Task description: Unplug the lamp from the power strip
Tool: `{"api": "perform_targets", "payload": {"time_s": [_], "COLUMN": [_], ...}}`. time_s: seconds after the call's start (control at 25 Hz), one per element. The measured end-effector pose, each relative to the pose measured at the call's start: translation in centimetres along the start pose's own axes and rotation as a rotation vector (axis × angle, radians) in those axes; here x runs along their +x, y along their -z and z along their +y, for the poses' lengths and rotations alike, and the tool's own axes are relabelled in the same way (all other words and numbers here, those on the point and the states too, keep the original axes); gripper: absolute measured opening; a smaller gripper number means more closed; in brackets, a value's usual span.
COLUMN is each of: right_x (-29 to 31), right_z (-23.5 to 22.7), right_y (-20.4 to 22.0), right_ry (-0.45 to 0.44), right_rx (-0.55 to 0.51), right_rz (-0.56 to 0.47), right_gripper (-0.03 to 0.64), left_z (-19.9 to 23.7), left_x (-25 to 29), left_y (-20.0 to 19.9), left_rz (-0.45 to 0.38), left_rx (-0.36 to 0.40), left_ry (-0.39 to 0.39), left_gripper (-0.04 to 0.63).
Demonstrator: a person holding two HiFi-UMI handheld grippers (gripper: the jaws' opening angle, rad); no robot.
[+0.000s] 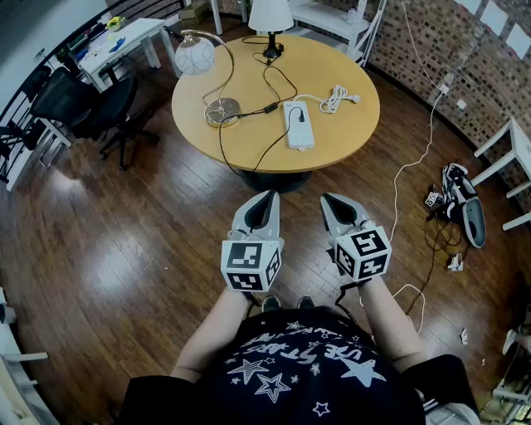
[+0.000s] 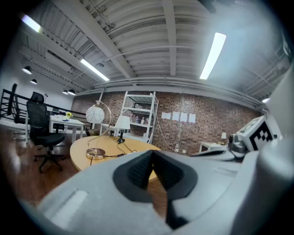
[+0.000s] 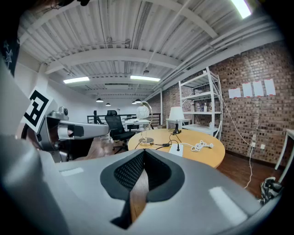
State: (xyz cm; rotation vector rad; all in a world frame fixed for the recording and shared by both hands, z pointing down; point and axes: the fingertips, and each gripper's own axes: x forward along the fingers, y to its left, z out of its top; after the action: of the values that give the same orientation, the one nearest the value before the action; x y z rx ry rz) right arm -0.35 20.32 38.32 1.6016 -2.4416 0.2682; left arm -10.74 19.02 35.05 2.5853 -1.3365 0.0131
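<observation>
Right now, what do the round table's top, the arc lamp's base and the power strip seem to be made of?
Table top: wood or wood-look laminate, light tan and smooth with a soft sheen; no grain can be made out.
Lamp base: polished metal, seemingly brass-toned, judging by its bright glints.
Power strip: probably white moulded plastic, plain and even in colour.

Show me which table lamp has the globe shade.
The arc lamp at the left edge of the table, on a round metal base; the far lamp wears a white cone shade.
</observation>
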Motion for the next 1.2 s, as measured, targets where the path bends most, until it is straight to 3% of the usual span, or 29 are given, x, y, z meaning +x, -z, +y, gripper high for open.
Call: {"api": "perform_targets", "payload": {"time_s": [0.44, 0.8, 0.96, 1.2], "right_x": [0.3, 1.7, 3.7, 7.4], "right_z": [-0.4, -2.5, -5.0, -9.8], "right_y": [0.2, -0.6, -1.3, -1.9], "right_ry": [0.102, 0.106, 0.089, 0.069], "right_rx": [0.070, 0.083, 0.091, 0.078], "right_rz": [-0.039, -0.080, -0.116, -0.128], "right_gripper": [0.009, 0.009, 0.009, 0.009], "left_z": [1.9, 2.8, 3.2, 2.3], "left_x": [-0.1, 1.6, 3.8, 10.3], "left_y": [0.4, 0.4, -0.6, 0.8], "left_rz": [0.014, 0.000, -0.054, -0.014], "left_rx": [0.024, 0.034, 0.058, 0.079], "left_ry": [0.060, 0.040, -0.004, 0.008], "left_gripper": [0.003, 0.003, 0.003, 0.003]}}
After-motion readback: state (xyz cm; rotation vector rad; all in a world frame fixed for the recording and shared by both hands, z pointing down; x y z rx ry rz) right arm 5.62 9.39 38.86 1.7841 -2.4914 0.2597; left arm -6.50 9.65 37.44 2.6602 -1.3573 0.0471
